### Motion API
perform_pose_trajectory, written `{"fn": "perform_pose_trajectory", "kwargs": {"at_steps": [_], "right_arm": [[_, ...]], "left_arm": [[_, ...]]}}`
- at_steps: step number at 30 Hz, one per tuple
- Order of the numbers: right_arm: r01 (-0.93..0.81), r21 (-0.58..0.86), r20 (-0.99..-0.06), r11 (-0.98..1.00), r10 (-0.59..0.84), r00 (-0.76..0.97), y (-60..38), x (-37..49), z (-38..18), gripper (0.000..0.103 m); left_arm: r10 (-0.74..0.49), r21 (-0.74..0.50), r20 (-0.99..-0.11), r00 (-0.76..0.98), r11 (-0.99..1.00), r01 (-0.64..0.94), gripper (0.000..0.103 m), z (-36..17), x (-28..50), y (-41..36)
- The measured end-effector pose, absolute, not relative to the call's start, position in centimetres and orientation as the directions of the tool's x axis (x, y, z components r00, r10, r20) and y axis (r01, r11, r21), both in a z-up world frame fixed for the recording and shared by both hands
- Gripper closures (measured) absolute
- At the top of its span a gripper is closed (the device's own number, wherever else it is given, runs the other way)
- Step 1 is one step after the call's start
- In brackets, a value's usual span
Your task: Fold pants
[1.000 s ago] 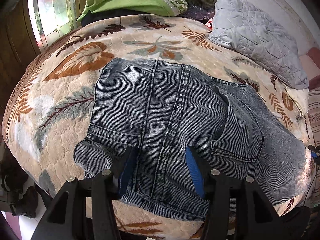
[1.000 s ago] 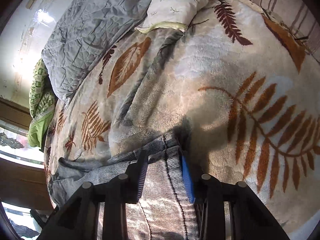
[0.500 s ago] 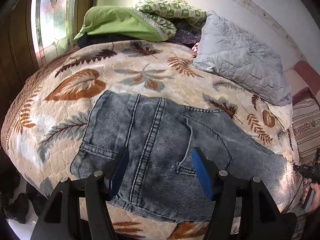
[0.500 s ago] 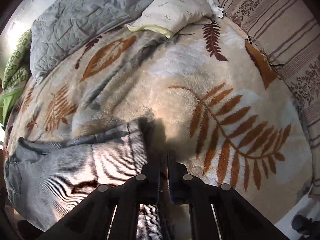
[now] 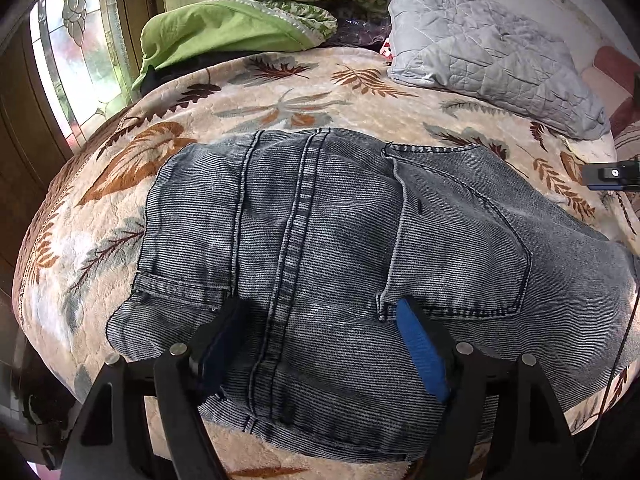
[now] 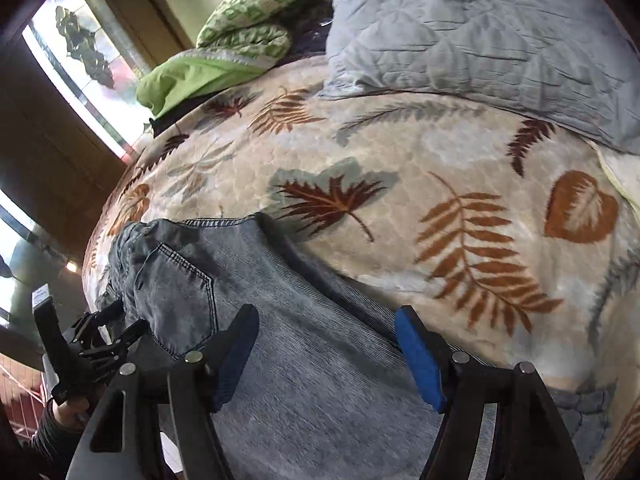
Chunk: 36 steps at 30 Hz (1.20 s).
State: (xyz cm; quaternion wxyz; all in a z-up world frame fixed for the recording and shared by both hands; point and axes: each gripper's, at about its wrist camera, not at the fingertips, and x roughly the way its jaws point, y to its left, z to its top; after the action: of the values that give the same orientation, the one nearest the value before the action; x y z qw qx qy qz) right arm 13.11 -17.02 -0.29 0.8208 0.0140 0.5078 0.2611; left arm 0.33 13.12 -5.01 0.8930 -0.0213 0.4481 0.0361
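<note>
Grey-blue denim pants [image 5: 320,248] lie flat on the leaf-patterned blanket [image 5: 280,112], seat side up with a back pocket [image 5: 460,240] showing, legs running right. My left gripper [image 5: 320,320] is open and empty, hovering over the waistband end. My right gripper [image 6: 326,340] is open and empty above the pants' leg part [image 6: 320,380]. The pocket shows at left in the right wrist view [image 6: 176,296]. The left gripper appears at the lower left of that view [image 6: 104,344]. The right gripper shows at the right edge of the left wrist view [image 5: 612,174].
A grey quilted pillow [image 5: 488,52] and green bedding [image 5: 224,36] lie at the head of the bed. A stained-glass window [image 5: 76,64] and wooden wall stand at the left. The bed edge [image 5: 48,360] drops off near the waistband.
My right gripper went from shut near the leg hem to open, and swung back over the legs toward the waist. My left gripper stayed open and moved closer over the waistband.
</note>
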Motion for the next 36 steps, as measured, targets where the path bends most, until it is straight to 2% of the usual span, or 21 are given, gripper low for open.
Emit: {"fn": "perform_pose_trajectory", "kwargs": {"at_steps": [2, 4, 6, 9, 13, 14, 16, 18, 23, 26, 28, 30, 31, 36], "right_arm": [[-0.461, 0.236, -0.848, 0.856, 0.413, 0.333, -14.1, 13.9, -1.6, 0.033], [-0.498, 0.208, -0.87, 0.842, 0.392, 0.3, -11.8, 15.0, -2.8, 0.042], [-0.532, 0.173, -0.888, 0.829, 0.365, 0.279, -10.4, 15.4, -3.8, 0.056], [-0.582, 0.129, -0.9, 0.803, 0.342, 0.271, -8.9, 15.5, -4.5, 0.061], [-0.622, 0.087, -0.915, 0.778, 0.31, 0.259, -7.8, 15.7, -5.3, 0.062], [-0.621, 0.093, -0.919, 0.778, 0.307, 0.248, -7.7, 15.9, -5.6, 0.066], [-0.623, 0.118, -0.924, 0.773, 0.315, 0.216, -7.7, 16.1, -6.1, 0.083], [-0.652, 0.072, -0.932, 0.754, 0.285, 0.226, -7.1, 15.6, -5.8, 0.099], [-0.67, -0.069, -0.916, 0.739, 0.218, 0.336, -6.4, 15.0, -3.7, 0.1], [-0.66, -0.123, -0.908, 0.741, 0.184, 0.376, -5.8, 15.6, -3.5, 0.101], [-0.63, -0.154, -0.888, 0.761, 0.173, 0.426, -5.8, 16.0, -4.3, 0.1], [-0.605, -0.081, -0.907, 0.792, 0.193, 0.375, -6.3, 16.6, -5.8, 0.098], [-0.579, -0.051, -0.897, 0.813, 0.218, 0.385, -6.9, 16.5, -5.6, 0.098], [-0.403, 0.129, -0.844, 0.906, 0.314, 0.435, -12.9, 14.2, -2.0, 0.095]], "left_arm": [[0.04, -0.008, -0.798, 0.601, 0.997, -0.078, 0.024, -5.0, 0.2, 13.1], [0.028, -0.021, -0.797, 0.603, 0.997, -0.075, 0.024, -5.0, 0.2, 13.3], [0.025, -0.022, -0.795, 0.606, 0.997, -0.069, 0.024, -5.0, 0.2, 13.3], [0.03, -0.013, -0.79, 0.612, 0.998, -0.065, 0.024, -5.1, 0.2, 13.1], [0.027, -0.016, -0.791, 0.612, 0.998, -0.064, 0.023, -5.0, 0.3, 13.2], [0.027, -0.015, -0.791, 0.612, 0.998, -0.064, 0.023, -5.0, 0.3, 13.2], [0.025, -0.016, -0.791, 0.612, 0.998, -0.062, 0.023, -5.0, 0.3, 13.2], [0.022, -0.019, -0.79, 0.612, 0.998, -0.06, 0.023, -5.0, 0.3, 13.3], [0.007, -0.048, -0.779, 0.628, 0.996, -0.071, 0.023, -4.3, 0.0, 13.5], [-0.032, -0.096, -0.721, 0.693, 0.994, -0.054, 0.023, -2.7, -0.8, 13.2], [-0.019, -0.049, -0.728, 0.685, 0.999, -0.024, 0.021, -2.8, -0.5, 12.1], [0.06, 0.078, -0.81, 0.583, 0.997, 0.006, 0.018, -5.5, 0.8, 10.6], [0.091, 0.118, -0.79, 0.607, 0.993, 0.004, 0.017, -5.7, 0.5, 10.2], [0.077, 0.089, -0.794, 0.602, 0.996, -0.009, 0.014, -5.5, 0.7, 10.7]]}}
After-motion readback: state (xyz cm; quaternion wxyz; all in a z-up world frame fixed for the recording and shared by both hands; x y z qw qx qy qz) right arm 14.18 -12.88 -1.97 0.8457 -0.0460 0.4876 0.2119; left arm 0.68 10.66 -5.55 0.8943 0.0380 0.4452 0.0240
